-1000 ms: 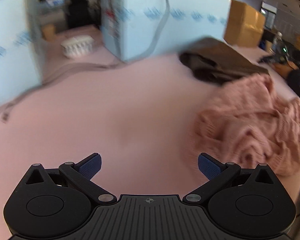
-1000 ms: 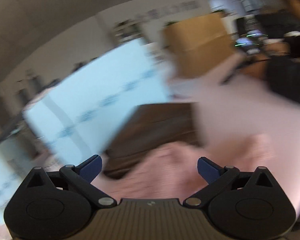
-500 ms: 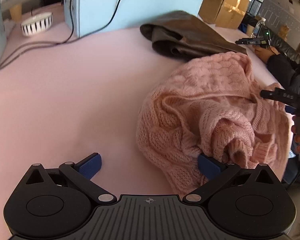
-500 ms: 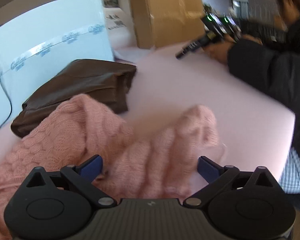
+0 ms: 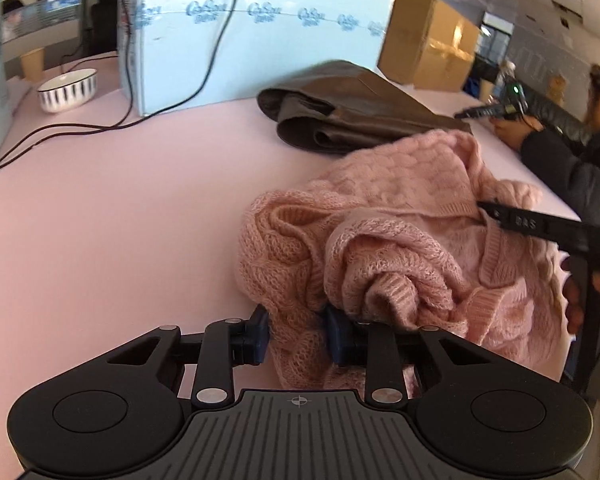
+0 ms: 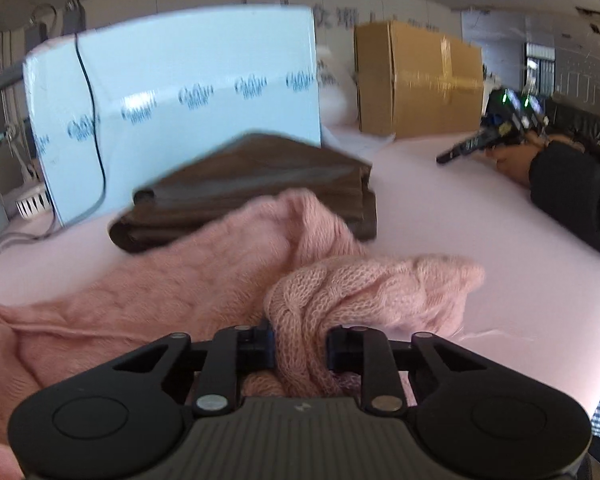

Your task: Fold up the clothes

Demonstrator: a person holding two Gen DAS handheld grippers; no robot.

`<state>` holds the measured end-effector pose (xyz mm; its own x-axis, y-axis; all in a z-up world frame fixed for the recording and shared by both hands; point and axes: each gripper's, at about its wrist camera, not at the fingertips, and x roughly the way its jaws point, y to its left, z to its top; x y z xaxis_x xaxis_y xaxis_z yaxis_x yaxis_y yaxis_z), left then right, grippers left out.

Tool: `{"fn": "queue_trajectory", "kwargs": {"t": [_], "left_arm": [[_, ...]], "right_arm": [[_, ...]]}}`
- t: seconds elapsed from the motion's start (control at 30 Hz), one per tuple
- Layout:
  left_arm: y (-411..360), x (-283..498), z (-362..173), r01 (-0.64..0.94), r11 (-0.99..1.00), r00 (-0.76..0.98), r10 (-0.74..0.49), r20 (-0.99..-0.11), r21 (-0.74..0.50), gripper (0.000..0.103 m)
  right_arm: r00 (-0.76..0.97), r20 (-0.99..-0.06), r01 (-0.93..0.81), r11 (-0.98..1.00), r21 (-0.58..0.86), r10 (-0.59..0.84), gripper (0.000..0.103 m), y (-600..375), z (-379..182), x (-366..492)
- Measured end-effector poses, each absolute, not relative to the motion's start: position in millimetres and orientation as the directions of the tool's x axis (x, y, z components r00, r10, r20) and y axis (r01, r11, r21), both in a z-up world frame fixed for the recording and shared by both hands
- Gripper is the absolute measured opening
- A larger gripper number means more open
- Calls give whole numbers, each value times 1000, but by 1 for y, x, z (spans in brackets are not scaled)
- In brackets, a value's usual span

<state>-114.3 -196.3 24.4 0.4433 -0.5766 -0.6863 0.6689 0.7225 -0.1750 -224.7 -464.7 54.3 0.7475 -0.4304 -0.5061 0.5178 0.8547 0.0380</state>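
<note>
Place: office-like workroom.
Evidence, far right: cardboard boxes [image 5: 428,44], tiled ceiling.
Evidence, far left: pale blue foam panels [image 5: 256,32], trailing cables [image 5: 204,76].
Surface: pink padded table [image 5: 100,208].

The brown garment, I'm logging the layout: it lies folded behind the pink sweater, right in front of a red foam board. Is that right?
Not quite: the board behind the folded brown garment is light blue with printed logos, not red, as the left wrist view shows. The garment does lie folded behind the pink sweater.

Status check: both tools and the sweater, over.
Left tool and right tool closing on bunched pink knitted sweater. Sweater crumpled, unfolded. Folded brown garment touching its far edge.
</note>
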Motion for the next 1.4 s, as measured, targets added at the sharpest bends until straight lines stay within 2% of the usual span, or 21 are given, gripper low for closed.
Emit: {"fn": "queue_trajectory", "kwargs": {"t": [0.17, 0.37, 0.57, 0.73, 0.83, 1.0, 1.1, 1.3, 1.4], "left_arm": [[-182, -112, 31, 632, 758, 515, -566, -644, -161, 12], [-133, -93, 49, 541, 823, 600, -523, -605, -175, 7], [-55, -76, 74, 371, 918, 702, -376, -605, -140, 6], [23, -63, 102, 192, 976, 768, -215, -603, -104, 6], [69, -55, 111, 78, 993, 795, -115, -595, -89, 6], [117, -46, 93, -42, 994, 764, -31, -644, -98, 6], [128, -48, 71, -51, 995, 725, -26, -688, -91, 6], [129, -60, 37, -6, 996, 671, -59, -739, -85, 7], [128, -62, 31, 28, 996, 671, -85, -737, -89, 10]], "right_arm": [[833, -391, 450, 891, 64, -393, 22, -439, 84, -232], [914, -303, 305, 949, 79, -269, 22, -393, 115, -215], [960, -266, 128, 983, 131, -89, 21, -340, 134, -174], [965, -253, -9, 972, 237, 71, 21, -297, 149, -141], [939, -312, -40, 945, 325, 147, 21, -288, 145, -130], [840, -491, -29, 922, 386, 232, 22, -282, 115, -134], [774, -579, -2, 915, 403, 256, 22, -286, 95, -147], [768, -607, 40, 929, 367, 207, 22, -305, 89, -186], [708, -671, 46, 933, 357, 222, 26, -304, 75, -184]]}}
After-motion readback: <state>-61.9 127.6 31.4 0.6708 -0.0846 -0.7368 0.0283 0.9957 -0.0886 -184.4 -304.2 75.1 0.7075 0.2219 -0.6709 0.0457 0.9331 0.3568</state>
